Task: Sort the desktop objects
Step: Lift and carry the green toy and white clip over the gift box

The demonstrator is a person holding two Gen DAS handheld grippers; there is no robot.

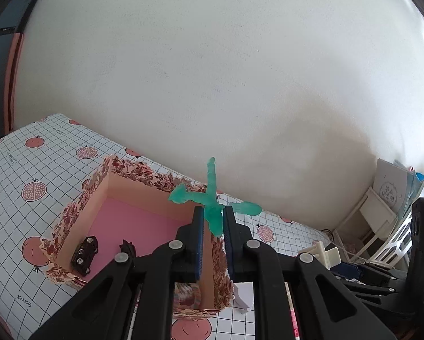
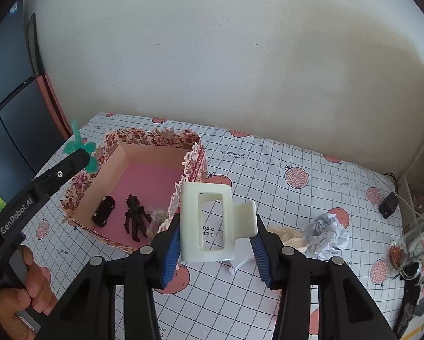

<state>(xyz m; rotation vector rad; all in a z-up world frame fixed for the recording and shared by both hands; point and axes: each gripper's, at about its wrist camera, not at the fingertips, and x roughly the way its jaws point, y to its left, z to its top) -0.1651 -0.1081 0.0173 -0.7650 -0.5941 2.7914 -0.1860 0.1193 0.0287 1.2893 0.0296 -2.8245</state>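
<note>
Left wrist view: the left tongs [image 1: 213,221] pinch a green winged figure [image 1: 212,201] above the floral box [image 1: 78,198]'s near wall. The right tongs [image 2: 217,240] clamp a cream hair clip [image 2: 209,223] just right of that box, which holds a black toy car [image 2: 103,210] and a dark figurine [image 2: 135,216]. Crumpled paper [image 2: 325,235] lies farther right on the counter [image 2: 282,198].

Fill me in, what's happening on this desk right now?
A person holds a gripper in each hand, sorting things into the floral box. The left gripper is clamped on a green toy above the box. The right gripper grips a cream hair clip beside it. A black toy car and dark figurine already lie inside.
</note>
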